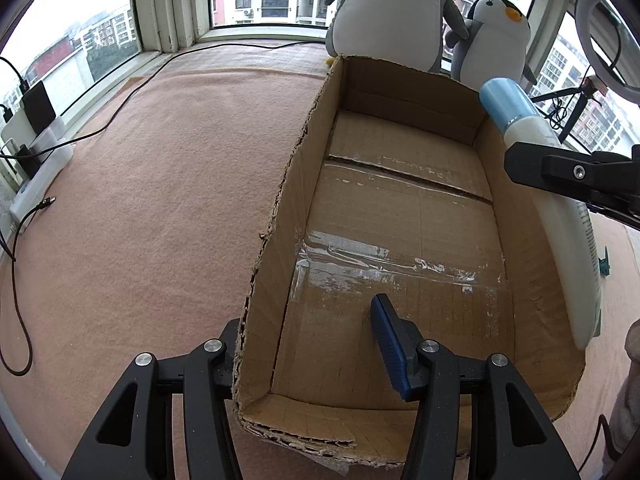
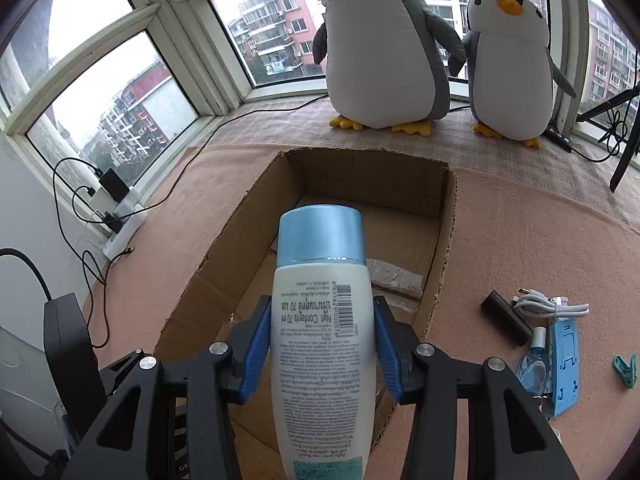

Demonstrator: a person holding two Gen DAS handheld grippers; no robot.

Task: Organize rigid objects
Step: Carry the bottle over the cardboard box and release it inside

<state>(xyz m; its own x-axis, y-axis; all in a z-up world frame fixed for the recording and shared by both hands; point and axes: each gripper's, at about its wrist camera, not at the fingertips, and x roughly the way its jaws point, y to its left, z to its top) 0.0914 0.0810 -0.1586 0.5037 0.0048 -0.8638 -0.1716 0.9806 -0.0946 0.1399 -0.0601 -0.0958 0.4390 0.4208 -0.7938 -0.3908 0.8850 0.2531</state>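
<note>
An open cardboard box (image 1: 280, 240) lies on the pink cloth, with only tape on its floor. My left gripper (image 1: 306, 316) is open and straddles the box's near left wall, the blue pad (image 1: 390, 348) inside and the other finger outside. My right gripper (image 2: 322, 300) is shut on a white bottle with a light blue cap (image 2: 324, 320), held above the near end of the box (image 2: 224, 264), cap pointing away. In the left wrist view the bottle (image 1: 516, 120) and right gripper (image 1: 560, 168) hang over the box's right wall.
Two plush penguins (image 2: 384, 52) stand behind the box by the window. Right of the box lie a black bar (image 2: 506, 322), a coiled white cable (image 2: 548, 304), a small blue bottle (image 2: 534, 364), a blue stand (image 2: 564, 364) and a green clip (image 2: 626, 368). A power strip with cables (image 1: 36, 176) sits far left.
</note>
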